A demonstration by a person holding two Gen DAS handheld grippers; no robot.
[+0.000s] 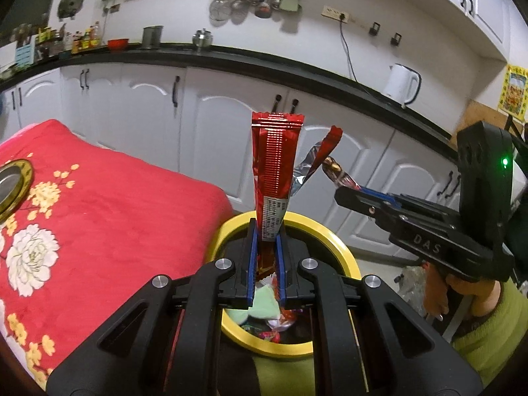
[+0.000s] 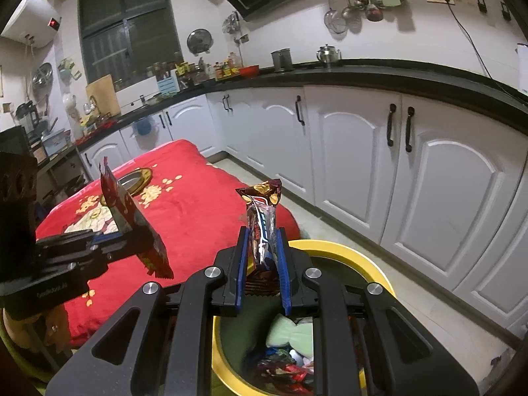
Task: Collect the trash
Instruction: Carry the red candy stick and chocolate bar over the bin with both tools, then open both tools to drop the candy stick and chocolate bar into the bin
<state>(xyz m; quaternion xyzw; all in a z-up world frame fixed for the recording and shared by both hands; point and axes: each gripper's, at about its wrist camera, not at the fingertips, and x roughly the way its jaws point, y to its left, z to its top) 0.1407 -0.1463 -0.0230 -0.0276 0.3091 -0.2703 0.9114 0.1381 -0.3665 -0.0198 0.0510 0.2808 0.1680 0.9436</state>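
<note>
1. We hold the left gripper [image 1: 266, 231] over the yellow-rimmed round trash bin [image 1: 343, 254]; its blue-padded fingers [image 1: 252, 257] pinch the lower end of a long shiny red foil wrapper [image 1: 275, 165], which stands upright above the bin's far rim.
2. From the right wrist view, the same red wrapper [image 2: 132, 217] hangs tilted from the left gripper [image 2: 109, 241], near the bin-side edge of the table.
3. We hold the right gripper [image 2: 263, 234] above the bin [image 2: 363, 260] as well; it is clamped on a dark brown snack wrapper with silver foil [image 2: 262, 217], upright between the pads.
4. In the left wrist view, the brown wrapper [image 1: 340, 171] sticks out of the right gripper [image 1: 343, 194], just right of the red one; they appear apart.
5. Inside the bin lie a pale green crumpled piece [image 2: 290, 333] and mixed coloured wrappers [image 2: 283, 369].
6. The table carries a red floral cloth [image 1: 115, 198]; a gold-rimmed round lid [image 1: 13, 181] sits near its far-left edge.
</note>
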